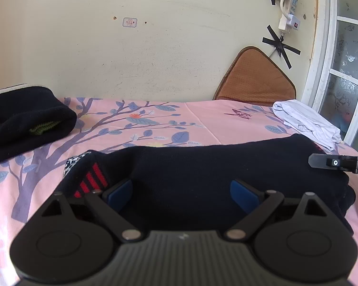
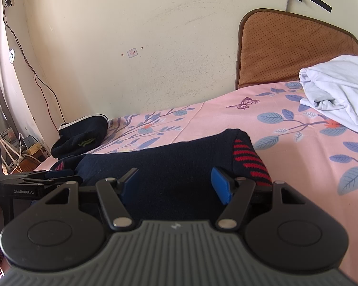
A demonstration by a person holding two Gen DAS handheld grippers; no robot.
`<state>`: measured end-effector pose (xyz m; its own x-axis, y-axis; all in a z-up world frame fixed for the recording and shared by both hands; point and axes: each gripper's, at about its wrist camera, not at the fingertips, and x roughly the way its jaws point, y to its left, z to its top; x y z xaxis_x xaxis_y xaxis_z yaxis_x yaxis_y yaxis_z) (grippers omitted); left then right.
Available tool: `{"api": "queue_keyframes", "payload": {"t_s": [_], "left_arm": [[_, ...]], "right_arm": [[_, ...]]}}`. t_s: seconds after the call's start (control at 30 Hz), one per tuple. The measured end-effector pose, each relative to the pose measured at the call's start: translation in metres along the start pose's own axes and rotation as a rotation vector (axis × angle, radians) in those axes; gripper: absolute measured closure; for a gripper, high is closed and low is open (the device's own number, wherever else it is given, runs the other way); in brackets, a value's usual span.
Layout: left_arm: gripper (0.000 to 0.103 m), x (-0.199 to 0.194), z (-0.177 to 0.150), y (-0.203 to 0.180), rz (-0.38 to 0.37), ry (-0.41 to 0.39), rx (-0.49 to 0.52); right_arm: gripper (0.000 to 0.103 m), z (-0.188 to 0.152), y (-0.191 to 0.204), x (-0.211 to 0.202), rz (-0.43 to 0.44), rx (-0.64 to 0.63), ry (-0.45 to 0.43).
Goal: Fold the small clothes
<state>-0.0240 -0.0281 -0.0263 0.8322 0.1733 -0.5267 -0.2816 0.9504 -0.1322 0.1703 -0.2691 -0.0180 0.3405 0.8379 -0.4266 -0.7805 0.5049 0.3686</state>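
A dark navy knit garment point(image 1: 202, 166) with red stripes lies folded across the pink floral bedsheet point(image 1: 155, 119); it also shows in the right wrist view point(image 2: 169, 162). My left gripper point(image 1: 181, 194) is open, its blue pads just above the garment's near edge at its left part. My right gripper point(image 2: 173, 184) is open over the garment's right end, next to the red-striped cuff point(image 2: 250, 162). Neither holds cloth. The right gripper's tip point(image 1: 333, 163) shows at the left view's right edge.
A folded black garment point(image 1: 29, 121) lies at the bed's back left, also in the right wrist view point(image 2: 81, 135). A crumpled white cloth point(image 1: 307, 121) lies at the back right. A brown cushion point(image 1: 255, 78) leans on the wall. Cables hang at the left.
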Motion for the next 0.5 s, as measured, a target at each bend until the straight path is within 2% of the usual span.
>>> {"api": "queue_keyframes", "payload": {"t_s": [0.13,0.2,0.23,0.3,0.4,0.43,0.5], "left_arm": [[0.010,-0.001,0.000,0.000,-0.002,-0.001,-0.002],[0.010,-0.001,0.000,0.000,-0.002,-0.006,-0.004],[0.010,-0.002,0.000,0.001,-0.003,-0.009,-0.005],[0.011,-0.003,0.000,0.002,-0.012,-0.018,-0.011],[0.014,-0.010,0.000,0.010,-0.067,-0.051,-0.052],[0.016,-0.011,0.001,0.014,-0.095,-0.058,-0.079],[0.038,-0.010,0.004,0.021,-0.163,-0.037,-0.144]], "right_arm": [[0.034,0.001,-0.001,-0.008,0.000,0.025,-0.027],[0.033,0.002,-0.008,-0.026,0.030,0.108,-0.080],[0.029,0.002,-0.013,-0.035,0.032,0.151,-0.106],[0.026,0.002,-0.023,-0.051,-0.023,0.214,-0.133],[0.025,-0.004,-0.035,-0.066,-0.111,0.252,-0.109],[0.025,-0.006,-0.037,-0.069,-0.128,0.257,-0.093],[0.025,-0.009,-0.039,-0.068,-0.147,0.259,-0.039]]}}
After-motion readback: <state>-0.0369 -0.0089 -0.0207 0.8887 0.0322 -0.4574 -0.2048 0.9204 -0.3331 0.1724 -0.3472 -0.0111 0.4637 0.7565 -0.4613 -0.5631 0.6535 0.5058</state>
